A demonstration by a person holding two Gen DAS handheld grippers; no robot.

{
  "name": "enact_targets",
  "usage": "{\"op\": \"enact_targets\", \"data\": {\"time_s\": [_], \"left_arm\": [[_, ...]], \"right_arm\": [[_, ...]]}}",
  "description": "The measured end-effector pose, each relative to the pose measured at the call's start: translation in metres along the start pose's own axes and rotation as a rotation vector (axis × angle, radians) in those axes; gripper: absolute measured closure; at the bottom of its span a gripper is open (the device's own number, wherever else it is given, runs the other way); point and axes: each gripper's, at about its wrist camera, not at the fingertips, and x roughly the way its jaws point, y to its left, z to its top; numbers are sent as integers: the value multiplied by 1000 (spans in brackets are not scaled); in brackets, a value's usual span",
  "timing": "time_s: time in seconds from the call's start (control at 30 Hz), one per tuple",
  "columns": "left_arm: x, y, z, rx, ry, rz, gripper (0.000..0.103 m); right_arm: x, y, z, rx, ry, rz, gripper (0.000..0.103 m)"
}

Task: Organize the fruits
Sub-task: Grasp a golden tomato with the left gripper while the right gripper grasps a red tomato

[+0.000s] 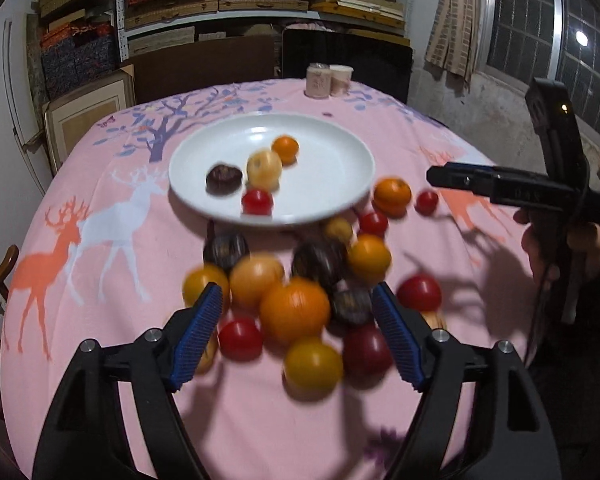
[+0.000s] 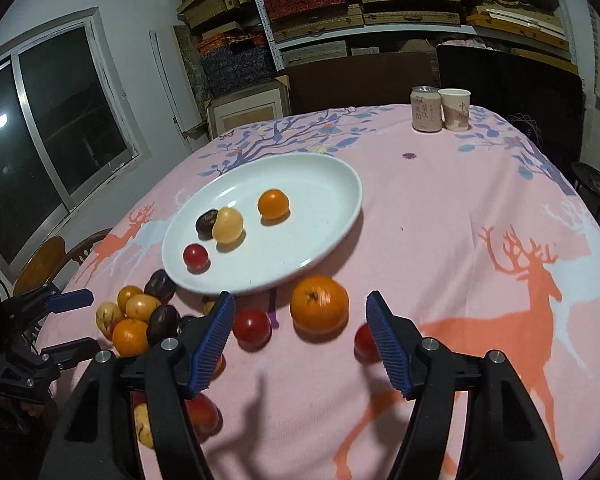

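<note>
A white plate [image 1: 340, 168] [image 2: 324, 188] on the pink tablecloth holds an orange [image 2: 273, 203], a pale yellow fruit [image 2: 228, 225], a dark fruit [image 2: 205, 223] and a red tomato [image 2: 195, 256]. Several loose fruits lie in front of the plate. My left gripper [image 1: 298, 300] is open above a large orange [image 1: 295, 309] in the pile. My right gripper [image 2: 300, 308] is open and empty, with an orange [image 2: 319, 303] and a red tomato [image 2: 252, 327] just beyond its fingers. The right gripper also shows in the left wrist view [image 1: 436, 178], and the left gripper shows in the right wrist view [image 2: 74, 322].
A drink can [image 2: 425, 109] and a paper cup [image 2: 455, 109] stand at the table's far edge. Wooden chairs [image 2: 40, 264] sit at the left side. Shelves of boxes fill the back wall.
</note>
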Motion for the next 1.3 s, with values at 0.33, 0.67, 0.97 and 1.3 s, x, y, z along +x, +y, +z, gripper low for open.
{"op": "enact_targets", "data": {"time_s": [0.33, 0.67, 0.97, 1.3], "left_arm": [[4, -3, -35, -52, 21, 45, 53], [18, -10, -42, -31, 63, 78, 52], [24, -12, -45, -43, 54, 55, 66], [-6, -7, -40, -79, -17, 2, 66]], "right_arm": [[-17, 0, -42, 12, 19, -8, 35], [-25, 1, -50, 6, 15, -7, 35], [-26, 9, -54, -36, 32, 21, 35], [-21, 24, -52, -122, 23, -42, 45]]}}
